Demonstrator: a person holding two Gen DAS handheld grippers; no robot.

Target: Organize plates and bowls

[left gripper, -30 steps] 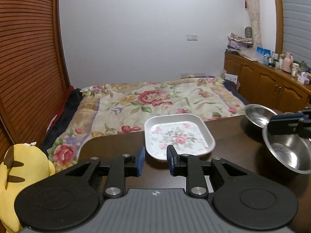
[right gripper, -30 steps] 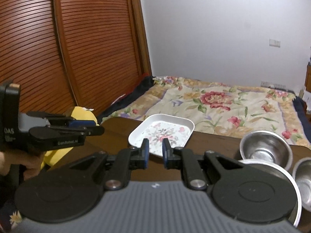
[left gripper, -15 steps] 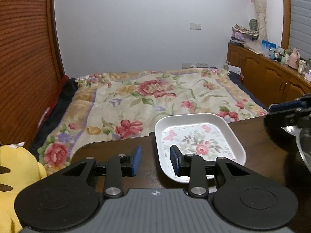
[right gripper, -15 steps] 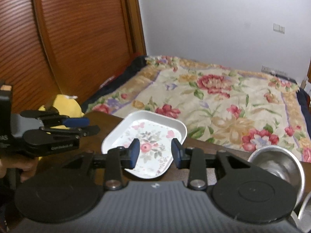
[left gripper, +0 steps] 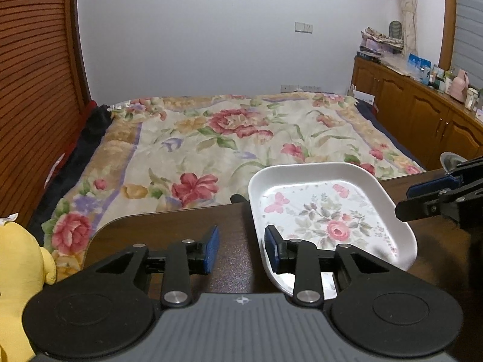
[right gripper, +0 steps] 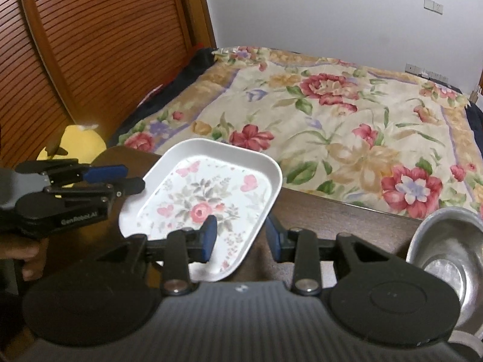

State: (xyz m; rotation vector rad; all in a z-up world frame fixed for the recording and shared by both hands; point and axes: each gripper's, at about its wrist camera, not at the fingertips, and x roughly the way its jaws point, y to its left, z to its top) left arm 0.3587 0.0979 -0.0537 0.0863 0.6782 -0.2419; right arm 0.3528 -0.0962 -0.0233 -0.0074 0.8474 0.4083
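A white rectangular plate with a floral print lies on the dark wooden table, near the edge facing the bed. My left gripper is open, its right finger over the plate's left rim. My right gripper is open as well, astride the plate's near right rim. Each gripper shows in the other's view: the right one at the plate's right side, the left one at its left side. A steel bowl stands on the table to the right.
A bed with a floral cover runs beyond the table's far edge. A yellow plush toy sits at the table's left end. Slatted wooden doors line the left, a cluttered wooden cabinet the right. A hand holds the left gripper.
Both grippers have moved in on the floral plate, one from each side, and their jaws have spread wider. The steel dish beside the right gripper has left the left wrist view.
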